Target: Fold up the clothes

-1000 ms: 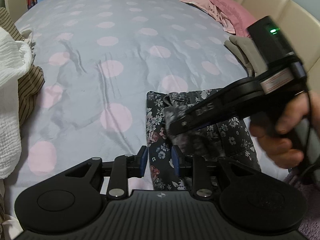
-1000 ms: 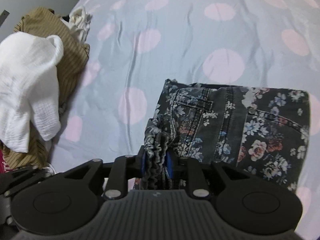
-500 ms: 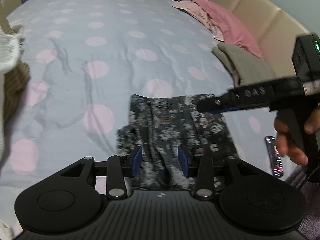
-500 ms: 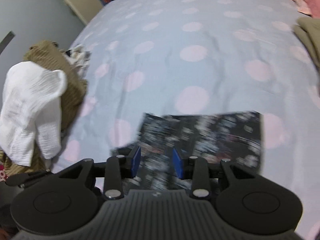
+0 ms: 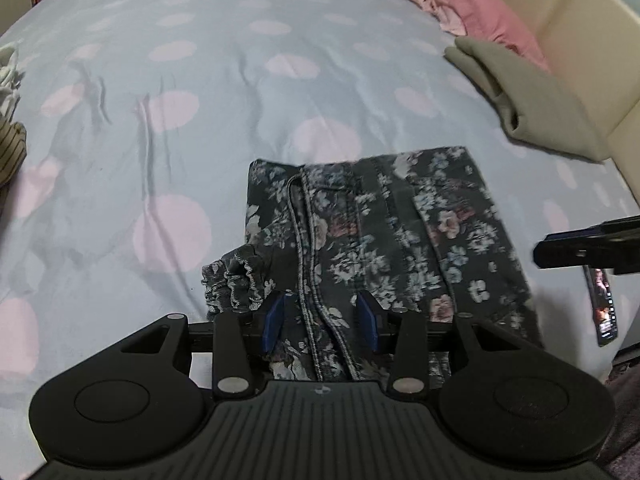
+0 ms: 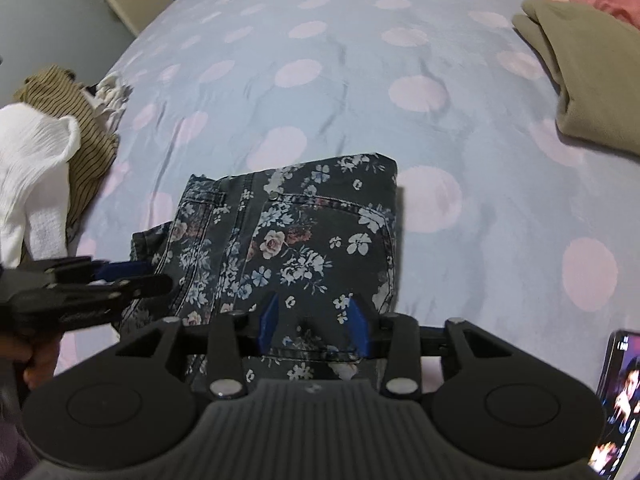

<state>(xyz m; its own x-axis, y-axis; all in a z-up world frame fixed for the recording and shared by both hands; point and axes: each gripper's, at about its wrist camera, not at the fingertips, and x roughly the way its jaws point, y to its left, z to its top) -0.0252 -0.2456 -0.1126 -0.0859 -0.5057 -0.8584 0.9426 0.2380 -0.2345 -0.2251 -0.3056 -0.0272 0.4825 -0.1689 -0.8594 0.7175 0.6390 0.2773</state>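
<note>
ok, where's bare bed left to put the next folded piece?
Free: the dotted bedspread beyond the folded floral jeans, and the strip between the jeans and the folded olive garment. Crowded: the white and striped clothes pile on the left, and the phone at the near right edge.

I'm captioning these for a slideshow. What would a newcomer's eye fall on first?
The folded floral jeans, dark against the pale polka-dot bedspread, lying just ahead of both open grippers. Next, the white and striped clothes pile at the left edge, and the folded olive garment to the right.
</note>
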